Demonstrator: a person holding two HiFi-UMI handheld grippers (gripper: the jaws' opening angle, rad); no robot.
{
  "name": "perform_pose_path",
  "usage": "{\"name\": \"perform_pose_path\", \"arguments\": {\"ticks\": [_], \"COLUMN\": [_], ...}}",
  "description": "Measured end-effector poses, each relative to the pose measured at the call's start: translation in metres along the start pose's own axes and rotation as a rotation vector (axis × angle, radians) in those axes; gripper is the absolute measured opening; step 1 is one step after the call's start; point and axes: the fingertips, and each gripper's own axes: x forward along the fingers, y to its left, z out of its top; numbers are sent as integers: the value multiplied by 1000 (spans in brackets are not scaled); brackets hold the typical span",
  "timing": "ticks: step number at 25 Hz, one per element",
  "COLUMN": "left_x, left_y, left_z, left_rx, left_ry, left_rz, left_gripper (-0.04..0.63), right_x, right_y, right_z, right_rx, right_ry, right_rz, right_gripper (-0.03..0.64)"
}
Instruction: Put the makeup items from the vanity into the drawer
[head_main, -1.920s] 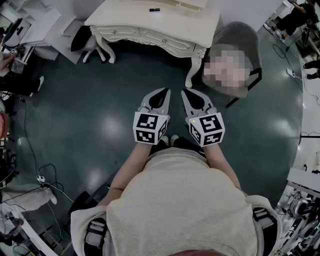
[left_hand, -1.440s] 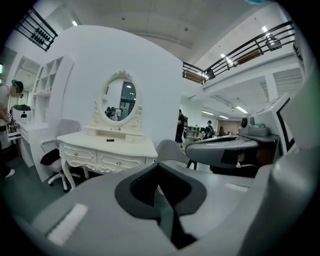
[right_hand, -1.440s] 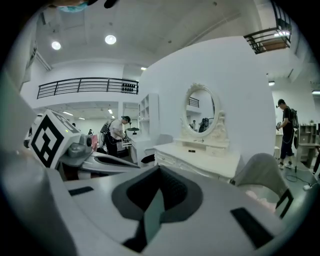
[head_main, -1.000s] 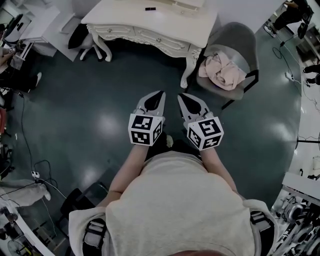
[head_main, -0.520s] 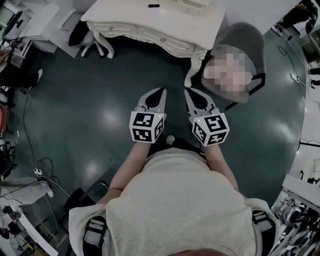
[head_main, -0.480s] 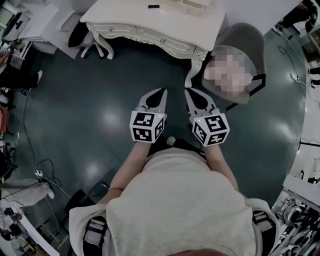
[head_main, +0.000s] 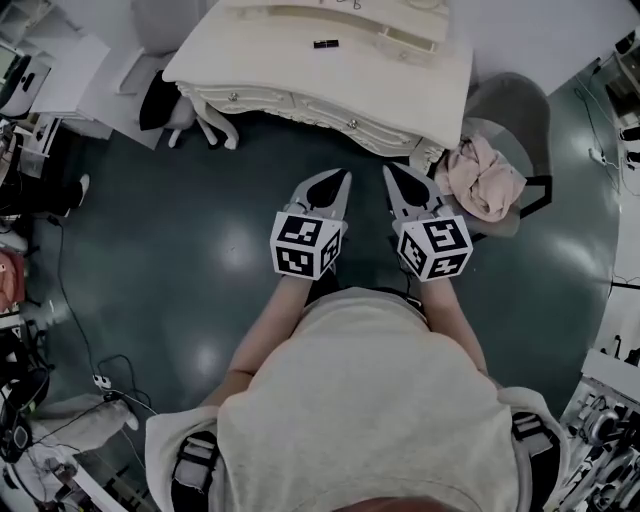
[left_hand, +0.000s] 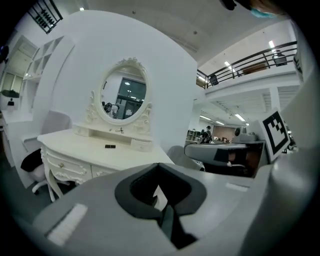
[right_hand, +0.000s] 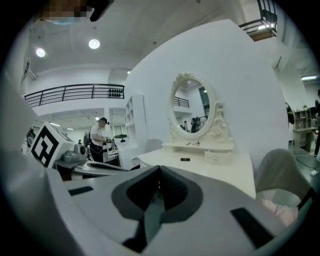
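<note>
At the bottom centre of the head view is the person's torso in a pale, soft-looking top. Just above it are the two marker cubes, black-and-white squares on smooth plastic.

From each cube a grey, wedge-shaped claw tapers to a point. The left gripper (head_main: 343, 176) has its jaws pressed together with nothing between them; its own view shows the dark pads meeting along one seam. The right gripper (head_main: 390, 170) is likewise closed and empty, with the ribbed pad faces meeting at the tip. Both point toward the upper centre of the frame, side by side and apart.

Beneath them lies the floor (head_main: 180, 230), dark teal and glossy with light reflections.

Just past the tips stands the vanity (head_main: 400, 85), cream-white, with a smooth flat top, a carved scalloped apron and curved legs. The drawer front (head_main: 300, 108) facing the person carries small round knobs and is shut.

A small dark makeup item (head_main: 325, 44), flat and rectangular, lies on the top near its far edge, well apart from both claws. Behind it, in the gripper views, rises an oval mirror (left_hand: 123, 97) in an ornate carved frame.

At the upper right, a rounded grey chair (head_main: 520, 100) holds a crumpled pinkish cloth (head_main: 485, 175).
</note>
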Motion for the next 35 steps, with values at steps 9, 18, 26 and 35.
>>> {"name": "perform_pose_path", "arguments": {"ticks": [9, 18, 26, 35], "left_x": [43, 66, 97, 163], "left_y": [89, 125, 149, 181], "left_z": [42, 31, 43, 79], "left_rx": [40, -8, -5, 20], "left_ry": [21, 81, 81, 65], "left_rz": [-108, -144, -131, -124], "left_gripper": [9, 9, 9, 9], "right_x": [95, 134, 162, 222], "right_y": [-3, -7, -30, -90], "right_z": [29, 24, 30, 51], "right_rx": [28, 55, 37, 45], "right_ry": [-19, 40, 54, 22], "right_rz": [-64, -96, -105, -93], "right_gripper": [9, 9, 9, 9]}}
